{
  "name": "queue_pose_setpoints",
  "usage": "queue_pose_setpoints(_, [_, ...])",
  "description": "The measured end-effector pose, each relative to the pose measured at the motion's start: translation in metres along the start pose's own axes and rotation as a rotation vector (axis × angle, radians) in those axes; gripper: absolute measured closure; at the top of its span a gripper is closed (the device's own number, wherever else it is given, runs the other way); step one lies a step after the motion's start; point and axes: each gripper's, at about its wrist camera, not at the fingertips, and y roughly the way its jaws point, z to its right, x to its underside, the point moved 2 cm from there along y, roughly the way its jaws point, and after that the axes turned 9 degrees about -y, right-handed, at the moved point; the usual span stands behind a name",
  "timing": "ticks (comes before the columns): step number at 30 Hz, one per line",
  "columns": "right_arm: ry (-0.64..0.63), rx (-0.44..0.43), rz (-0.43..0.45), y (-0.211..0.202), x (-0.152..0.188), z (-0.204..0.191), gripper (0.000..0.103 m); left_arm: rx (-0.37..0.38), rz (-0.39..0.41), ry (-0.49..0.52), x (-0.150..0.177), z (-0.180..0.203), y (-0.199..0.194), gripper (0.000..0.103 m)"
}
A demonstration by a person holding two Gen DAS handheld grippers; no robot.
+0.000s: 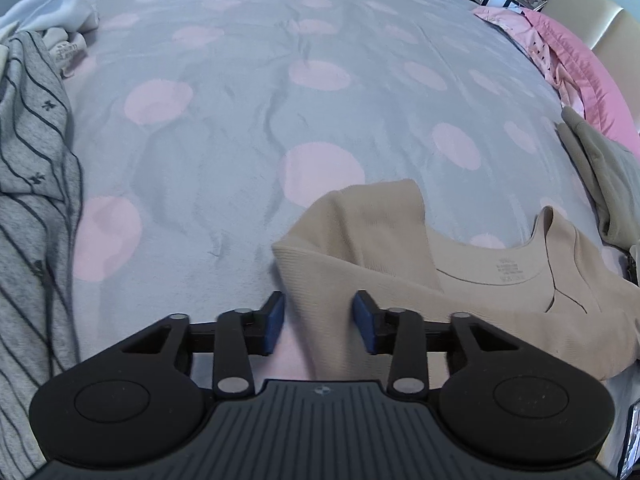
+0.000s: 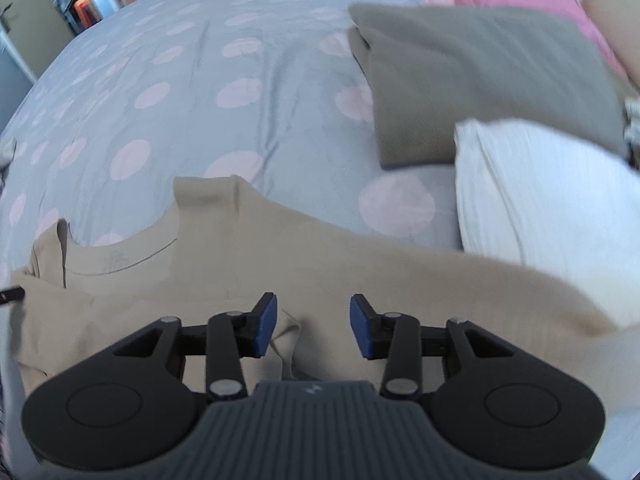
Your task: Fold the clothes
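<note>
Both grippers hang above a bed, pointing steeply down at it. Left gripper (image 1: 319, 322) has its blue pads (image 1: 275, 323) parted to a middling gap; the sleeve edge of a beige top (image 1: 460, 280) lies beneath that gap, and the pads do not press on it. Right gripper (image 2: 313, 326) stands a little wider, with a raised crease of the same beige top (image 2: 320, 264) below its gap, close to the left pad, and nothing clamped. In the left wrist view the top lies on the grey bedspread with pink dots (image 1: 280, 60) from 3 to 5 o'clock, neckline and printed label facing up, one sleeve folded across toward 12. A grey striped garment (image 1: 32, 160) fills the 9 o'clock edge, with white cloth (image 1: 44, 4) heaped at 10 o'clock. At 2 o'clock lies pink bedding (image 1: 580, 64), and at 3 o'clock the edge of an olive folded garment (image 1: 600, 168). In the right wrist view that olive piece (image 2: 480, 76) lies flat at 1 o'clock, with a white ribbed folded piece (image 2: 552, 196) just beside it at 3 o'clock, overlapping its near corner.
</note>
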Motion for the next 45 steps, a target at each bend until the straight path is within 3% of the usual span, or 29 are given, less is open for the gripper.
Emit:
queue_pose_setpoints(1, [0.028, -0.019, -0.006, 0.002, 0.001, 0.003, 0.063, -0.004, 0.001, 0.002, 0.000, 0.002, 0.001, 0.075])
queue_pose_setpoints(3, [0.086, -0.070, -0.028, 0.007, 0.002, 0.008, 0.080, -0.008, 0.002, 0.009, 0.001, 0.004, 0.002, 0.079])
queue_pose_setpoints(6, [0.137, -0.099, -0.051, 0.012, 0.003, 0.010, 0.086, -0.016, 0.000, 0.018, 0.002, 0.005, 0.004, 0.079])
queue_pose_setpoints(11, [-0.022, 0.038, -0.075, 0.019, 0.003, -0.002, 0.085, -0.018, -0.009, 0.026, 0.002, 0.005, 0.005, 0.079])
queue_pose_setpoints(15, [-0.077, -0.028, -0.108, 0.028, 0.008, -0.012, 0.083, -0.021, -0.010, 0.029, 0.002, 0.005, 0.006, 0.079])
queue_pose_setpoints(18, [-0.100, -0.015, -0.096, 0.031, 0.006, -0.019, 0.083, -0.023, -0.011, 0.030, 0.002, 0.006, 0.007, 0.079])
queue_pose_setpoints(26, [0.072, 0.038, 0.062, 0.024, -0.011, 0.005, 0.082, -0.019, -0.014, 0.032, 0.002, 0.004, 0.008, 0.079])
queue_pose_setpoints(32, [0.153, -0.084, -0.008, 0.023, -0.011, 0.011, 0.080, -0.017, -0.015, 0.037, 0.002, 0.004, 0.009, 0.079])
queue_pose_setpoints(45, [0.345, -0.148, -0.116, 0.040, 0.000, 0.015, 0.085, -0.030, -0.012, 0.060, 0.003, 0.006, 0.010, 0.079])
